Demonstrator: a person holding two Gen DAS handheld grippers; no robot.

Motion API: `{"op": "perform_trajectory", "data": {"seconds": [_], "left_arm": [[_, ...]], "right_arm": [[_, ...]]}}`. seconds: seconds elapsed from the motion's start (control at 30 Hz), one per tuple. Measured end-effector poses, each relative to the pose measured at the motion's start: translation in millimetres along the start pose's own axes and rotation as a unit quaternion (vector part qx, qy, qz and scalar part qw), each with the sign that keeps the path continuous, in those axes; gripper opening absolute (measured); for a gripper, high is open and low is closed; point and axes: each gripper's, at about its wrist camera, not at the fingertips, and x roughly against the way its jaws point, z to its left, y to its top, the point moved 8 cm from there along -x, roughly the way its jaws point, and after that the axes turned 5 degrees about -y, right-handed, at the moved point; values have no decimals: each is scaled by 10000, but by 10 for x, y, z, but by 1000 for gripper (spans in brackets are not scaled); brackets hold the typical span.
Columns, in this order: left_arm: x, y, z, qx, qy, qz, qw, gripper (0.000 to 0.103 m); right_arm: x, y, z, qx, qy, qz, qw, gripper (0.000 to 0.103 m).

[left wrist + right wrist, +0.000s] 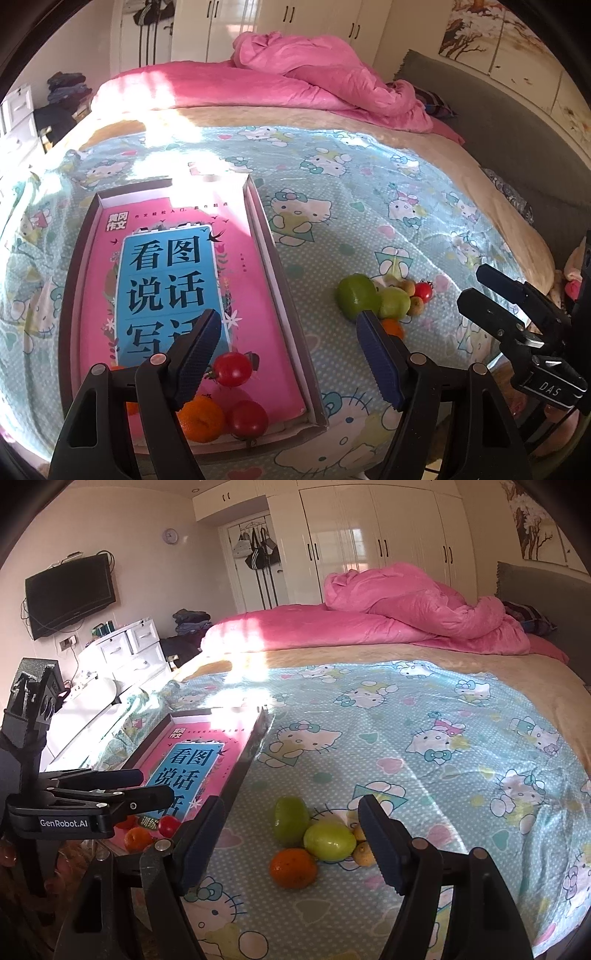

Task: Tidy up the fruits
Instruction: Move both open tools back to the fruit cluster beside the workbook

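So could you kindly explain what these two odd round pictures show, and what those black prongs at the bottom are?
Each picture comes from a fisheye camera on a hand-held claw, looking along its two fingers. One is the left claw, the other the right claw; both are open and hold nothing. They hang over a bed with a cartoon sheet. A box holds two tomatoes and an orange. Beside it lies a loose pile: two green fruits, another orange, and smaller fruit.
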Motion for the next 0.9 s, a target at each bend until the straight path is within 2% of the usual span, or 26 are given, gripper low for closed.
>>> {"op": "perform_trajectory", "data": {"seconds": [0.17,0.4,0.57,0.83,0.9], "left_arm": [[-62,14,-81,-77,-43,46,10000,77],[-207,28,-241,-297,-99,160,9994,77],[-304,33,-369,-666,73,176,9976,77],[-495,58,-444,-585,-198,449,9971,77],[-521,69,-447,-470,-364,506,9970,77]], "right_arm": [[29,-22,-154,-201,-75,26,9998,75],[-16,-154,-319,-501,-110,284,9983,75],[-44,-274,-387,-511,-208,443,9975,75],[-119,-451,-373,-449,-189,700,9964,75],[-137,-473,-358,-435,-173,744,9961,75]]}}
